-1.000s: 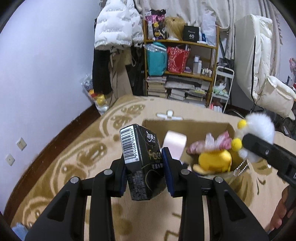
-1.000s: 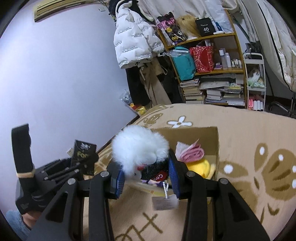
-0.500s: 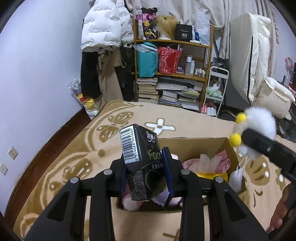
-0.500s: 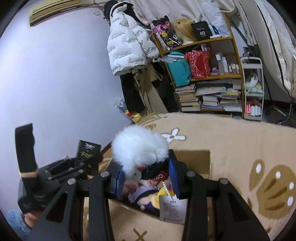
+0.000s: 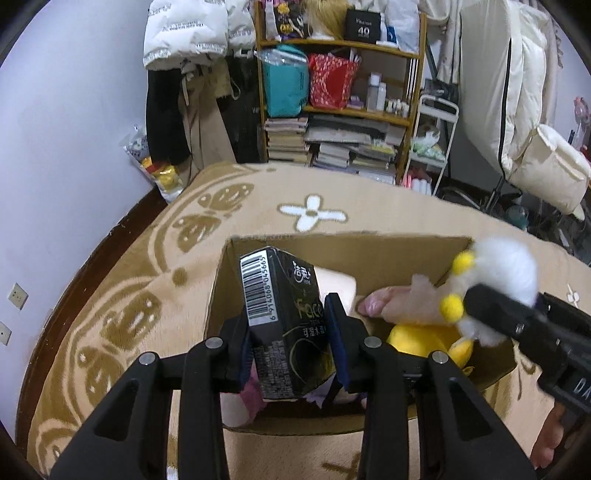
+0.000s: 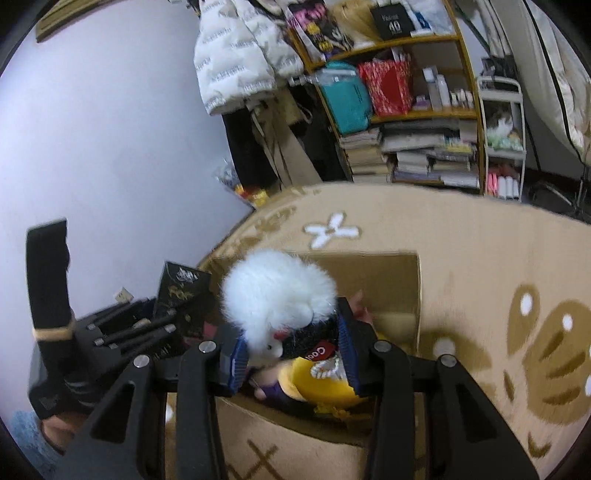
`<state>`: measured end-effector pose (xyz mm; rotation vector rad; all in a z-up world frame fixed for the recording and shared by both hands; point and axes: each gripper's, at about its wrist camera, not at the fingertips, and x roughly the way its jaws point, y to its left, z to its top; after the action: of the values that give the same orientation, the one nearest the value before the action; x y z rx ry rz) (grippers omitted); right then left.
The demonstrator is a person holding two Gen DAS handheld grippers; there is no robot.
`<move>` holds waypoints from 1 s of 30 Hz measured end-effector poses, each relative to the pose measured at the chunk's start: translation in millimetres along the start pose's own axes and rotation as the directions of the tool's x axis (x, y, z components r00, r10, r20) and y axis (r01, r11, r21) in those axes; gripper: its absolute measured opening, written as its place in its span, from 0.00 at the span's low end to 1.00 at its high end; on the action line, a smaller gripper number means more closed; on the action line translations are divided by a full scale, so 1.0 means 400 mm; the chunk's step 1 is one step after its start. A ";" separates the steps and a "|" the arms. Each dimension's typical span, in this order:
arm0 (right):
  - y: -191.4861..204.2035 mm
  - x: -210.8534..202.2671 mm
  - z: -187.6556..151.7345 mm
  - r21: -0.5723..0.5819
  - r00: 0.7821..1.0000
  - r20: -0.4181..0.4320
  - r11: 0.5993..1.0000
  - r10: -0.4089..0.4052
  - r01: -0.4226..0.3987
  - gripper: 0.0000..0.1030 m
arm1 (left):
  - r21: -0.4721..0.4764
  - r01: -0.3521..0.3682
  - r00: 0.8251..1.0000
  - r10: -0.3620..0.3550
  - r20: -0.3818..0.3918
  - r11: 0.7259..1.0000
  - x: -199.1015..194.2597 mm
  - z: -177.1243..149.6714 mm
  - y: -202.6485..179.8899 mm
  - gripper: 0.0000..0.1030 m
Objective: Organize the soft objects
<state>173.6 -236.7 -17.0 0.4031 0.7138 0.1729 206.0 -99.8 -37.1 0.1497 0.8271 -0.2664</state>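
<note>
the black tissue pack (image 5: 286, 321), barcode side up and slightly tilted, sat clamped between the blue-padded fingers of the left hand-held gripper (image 5: 288, 339), held over the near left part of the open cardboard box (image 5: 332, 242); in the right wrist view the same pack (image 6: 183, 299) showed at the left, gripped by that black tool. the white fluffy plush toy (image 6: 277, 295), with a dark lower part and a red patch, was pinched between the fingers of the right hand-held gripper (image 6: 291, 350), directly above the box's opening (image 6: 410, 295); from the left wrist view the toy (image 5: 498, 273) appeared blurred at the box's right edge, with small yellow pompoms on its near side. inside the box lay a yellow plush (image 5: 424, 341) toward the right, a pink soft item (image 5: 391, 304) just behind it, and a pale pink block (image 5: 338, 286) near the far left wall, partly hidden by the pack; purple and pink soft things showed under the left fingers, too covered to tell apart. the box rested on a tan blanket (image 5: 147, 288) patterned with brown butterflies and a white flower (image 5: 313, 216). beyond it stood a wooden shelf (image 5: 343, 110) crowded with books, a teal bag and a red bag, with a white puffer jacket (image 5: 184, 33) hanging to its left against the lilac wall
</note>
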 end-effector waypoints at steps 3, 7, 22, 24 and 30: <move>-0.009 0.017 -0.024 0.002 0.999 -0.032 1.000 -0.005 0.005 0.46 | 0.001 0.001 1.000 -0.001 -0.012 1.000 0.004 -0.006 0.000 0.46; -0.006 0.018 -0.032 0.002 0.999 -0.038 1.000 -0.004 0.004 0.47 | -0.012 -0.014 1.000 0.014 0.011 1.000 -0.018 -0.004 0.006 0.56; 0.005 -0.048 -0.028 0.053 1.000 0.000 0.998 -0.027 0.027 0.94 | -0.027 -0.069 0.997 0.070 0.045 0.997 -0.128 -0.002 0.034 0.94; 0.007 -0.066 -0.024 0.058 0.999 0.007 0.998 -0.033 0.033 0.97 | -0.021 -0.082 0.995 0.083 0.054 0.996 -0.149 -0.008 0.038 0.96; 0.029 -0.117 -0.019 0.031 0.998 0.023 0.998 -0.054 0.054 1.00 | -0.005 -0.118 0.989 0.118 0.084 0.993 -0.225 -0.030 0.052 0.97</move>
<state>133.6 -237.5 10.8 0.4142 0.7036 0.1061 145.5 -61.2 22.4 0.1853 0.7318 -0.1598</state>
